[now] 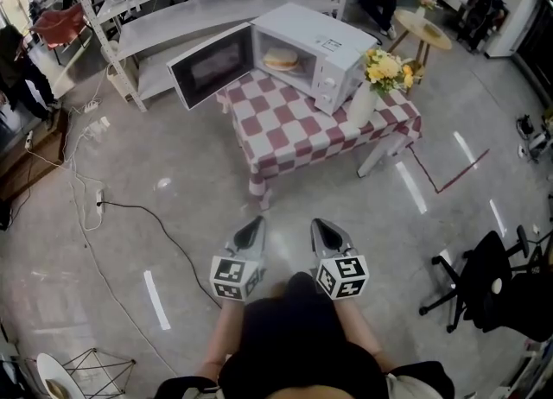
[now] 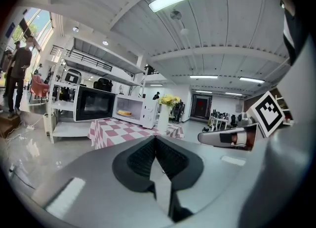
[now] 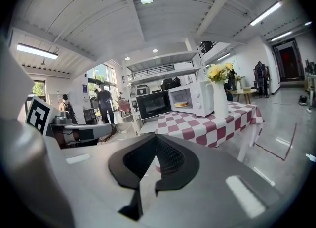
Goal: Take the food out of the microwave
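A white microwave stands on a table with a red and white checked cloth, its door swung open to the left. Inside lies the food, a round flat bread on a plate. It also shows in the left gripper view and the right gripper view. My left gripper and right gripper hang side by side over the floor, well short of the table. Both are shut with nothing between the jaws.
A white vase of yellow flowers stands at the table's right front, next to the microwave. Grey shelving runs behind. A cable trails over the floor at left, a black office chair stands at right. People stand in the background.
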